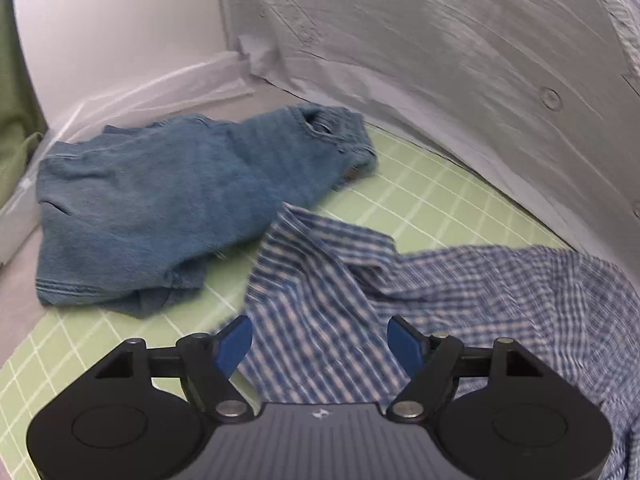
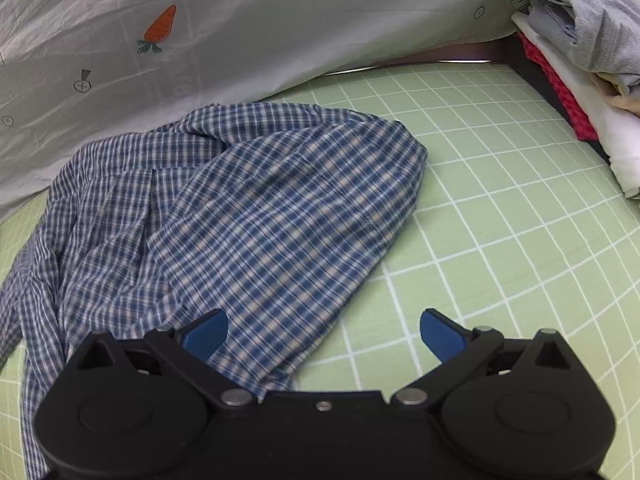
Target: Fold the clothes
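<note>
A blue-and-white checked shirt (image 1: 360, 292) lies crumpled on the green grid mat (image 1: 420, 196). My left gripper (image 1: 320, 340) is open, its blue fingers either side of a raised fold of the shirt, not closed on it. The shirt also shows in the right wrist view (image 2: 260, 216), spread in a rumpled heap. My right gripper (image 2: 324, 332) is open over the shirt's near edge, with its left fingertip (image 2: 208, 334) above cloth and its right one over bare mat (image 2: 500, 220). A blue denim garment (image 1: 160, 200) lies rumpled at the mat's far left.
A grey sheet with carrot prints (image 2: 200, 40) hangs along the back of the mat; it also shows in the left wrist view (image 1: 440, 60). A stack of folded clothes (image 2: 580, 60) sits at the far right. A white wall (image 1: 120, 40) and green cloth (image 1: 16, 120) are at left.
</note>
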`<state>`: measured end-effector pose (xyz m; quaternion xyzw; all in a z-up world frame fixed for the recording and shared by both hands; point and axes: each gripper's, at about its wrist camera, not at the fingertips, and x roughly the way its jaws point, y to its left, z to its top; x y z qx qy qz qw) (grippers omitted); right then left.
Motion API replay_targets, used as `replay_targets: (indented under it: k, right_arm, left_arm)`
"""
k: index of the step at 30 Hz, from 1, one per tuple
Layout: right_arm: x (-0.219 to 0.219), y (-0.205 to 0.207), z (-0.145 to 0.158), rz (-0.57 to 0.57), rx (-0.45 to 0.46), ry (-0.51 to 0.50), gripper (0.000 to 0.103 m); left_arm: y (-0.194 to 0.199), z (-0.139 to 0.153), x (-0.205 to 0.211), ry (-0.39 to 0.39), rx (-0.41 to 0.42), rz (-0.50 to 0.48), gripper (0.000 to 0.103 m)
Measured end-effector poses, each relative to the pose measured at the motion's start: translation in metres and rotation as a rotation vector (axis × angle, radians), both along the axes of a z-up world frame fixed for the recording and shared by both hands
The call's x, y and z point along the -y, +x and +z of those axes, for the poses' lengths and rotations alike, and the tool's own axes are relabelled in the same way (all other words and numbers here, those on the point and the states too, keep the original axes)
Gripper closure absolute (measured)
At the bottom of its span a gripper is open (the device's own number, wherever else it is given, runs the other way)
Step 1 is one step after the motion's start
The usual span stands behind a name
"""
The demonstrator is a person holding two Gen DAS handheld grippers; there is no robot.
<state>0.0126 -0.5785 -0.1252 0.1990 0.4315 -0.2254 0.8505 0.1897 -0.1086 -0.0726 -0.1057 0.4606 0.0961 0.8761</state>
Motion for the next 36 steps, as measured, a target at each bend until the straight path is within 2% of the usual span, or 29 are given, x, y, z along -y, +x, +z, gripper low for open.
replay_targets:
  k: [3,6,8,9,10,11,13,14,15,21,23,24,25,26,27,29,33,35,36]
  right_arm:
    - [0.008,0.016,-0.005,-0.026,0.022,0.038,0.000]
    - [0.014,0.027,-0.010,-0.048,0.030,0.069,0.000]
    - [0.015,0.032,-0.012,-0.031,0.040,0.091,0.011]
    - [0.015,0.034,-0.013,-0.004,0.047,0.093,0.029]
    - [0.013,0.037,-0.012,0.028,0.047,0.076,0.055]
    - [0.012,0.039,-0.011,0.059,0.047,0.060,0.063]
    - [0.012,0.040,-0.008,0.095,0.052,0.038,0.093]
    - [0.013,0.039,-0.006,0.105,0.057,0.032,0.100]
    - [0.017,0.038,-0.003,0.103,0.064,0.025,0.102]
    - [0.054,0.020,0.013,0.011,0.100,-0.026,0.103]
    - [0.069,0.016,0.016,-0.022,0.126,-0.012,0.099]
    - [0.075,0.017,0.014,-0.039,0.126,0.000,0.074]
    - [0.080,0.018,0.013,-0.055,0.126,0.011,0.021]
    - [0.083,0.020,0.010,-0.068,0.120,0.014,0.000]
    - [0.085,0.022,0.007,-0.079,0.115,0.017,0.005]
    - [0.085,0.028,0.001,-0.059,0.116,0.033,0.001]
    - [0.078,0.042,-0.010,-0.017,0.093,0.031,0.001]
    - [0.076,0.047,-0.015,-0.015,0.072,0.036,0.011]
    - [0.077,0.048,-0.017,-0.013,0.067,0.047,0.026]
  left_arm:
    - [-0.010,-0.011,0.029,-0.063,-0.044,-0.038,0.024]
    - [-0.021,-0.017,0.061,-0.108,-0.078,-0.128,0.024]
    - [-0.027,-0.020,0.080,-0.097,-0.097,-0.178,0.024]
    - [-0.029,-0.022,0.089,-0.089,-0.106,-0.203,0.024]
    - [-0.031,-0.023,0.097,-0.085,-0.117,-0.221,0.024]
    - [-0.032,-0.024,0.103,-0.081,-0.127,-0.237,0.024]
    - [-0.034,-0.023,0.112,-0.081,-0.135,-0.260,0.024]
    - [-0.033,-0.023,0.115,-0.077,-0.134,-0.270,0.024]
    - [-0.033,-0.022,0.118,-0.072,-0.134,-0.281,0.024]
    - [-0.033,-0.022,0.131,-0.053,-0.135,-0.323,0.024]
    - [-0.033,-0.025,0.136,-0.044,-0.146,-0.335,0.022]
    - [-0.033,-0.027,0.137,-0.038,-0.155,-0.343,0.021]
    - [-0.034,-0.029,0.139,-0.033,-0.162,-0.352,0.016]
    - [-0.035,-0.031,0.141,-0.028,-0.167,-0.362,0.011]
    - [-0.036,-0.033,0.143,-0.024,-0.170,-0.372,0.009]
    - [-0.037,-0.036,0.147,-0.015,-0.187,-0.393,0.005]
    - [-0.038,-0.044,0.156,-0.002,-0.225,-0.423,0.005]
    - [-0.039,-0.048,0.159,0.003,-0.244,-0.432,0.005]
    - [-0.039,-0.050,0.160,0.006,-0.254,-0.437,0.005]
